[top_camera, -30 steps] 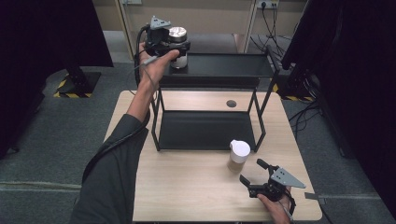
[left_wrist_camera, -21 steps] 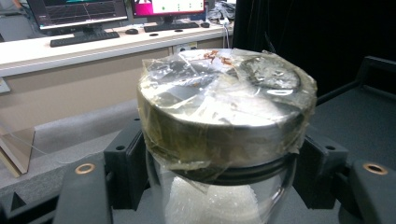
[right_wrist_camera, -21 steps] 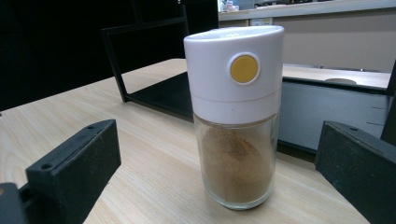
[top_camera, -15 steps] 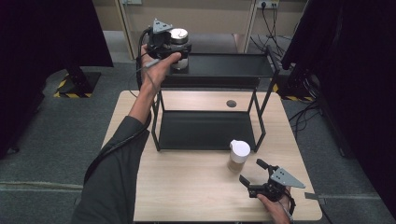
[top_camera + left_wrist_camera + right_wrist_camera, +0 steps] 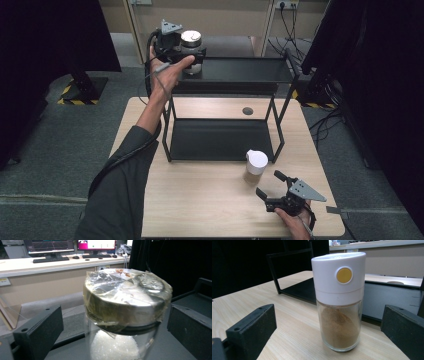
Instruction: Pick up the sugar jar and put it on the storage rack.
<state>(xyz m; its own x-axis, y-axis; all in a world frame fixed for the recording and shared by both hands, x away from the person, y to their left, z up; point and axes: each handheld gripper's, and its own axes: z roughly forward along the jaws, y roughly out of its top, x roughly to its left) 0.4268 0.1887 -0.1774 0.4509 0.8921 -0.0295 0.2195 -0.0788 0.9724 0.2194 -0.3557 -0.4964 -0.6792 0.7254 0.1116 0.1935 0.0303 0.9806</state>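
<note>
On the top shelf [image 5: 250, 70] of the black metal rack [image 5: 278, 131], at its left end, stands a glass jar [image 5: 191, 46] with a metal lid wrapped in clear film; the left gripper view shows white grains [image 5: 113, 346] inside the jar [image 5: 125, 315]. The left hand-held gripper [image 5: 192, 50] is raised to that shelf, its jaws set on either side of the jar. These jaws have just been opening and now stand clear of the glass, with a gap on both sides, so the jar rests on the shelf by itself, between the jaws but unheld. The person's left hand [image 5: 167, 75] carries this hand-held gripper, the forearm reaching up from the near edge of the desk [image 5: 200, 200] past the left side of the rack. In front of the rack's right front leg, on the bare desk, stands a spice shaker [image 5: 256, 164] with a white cap; the right gripper view shows its yellow round button [image 5: 344, 275] and brown powder [image 5: 338, 327] in the glass lower part. The right hand-held gripper [image 5: 272, 185] sits nearer the desk's front edge than the rack, near the spice shaker [image 5: 339, 300] and pointed at it. Its jaws are spread wide and touch nothing. A small dark disc [image 5: 247, 111] lies on the desk behind the rack's lower shelf [image 5: 220, 140].
</note>
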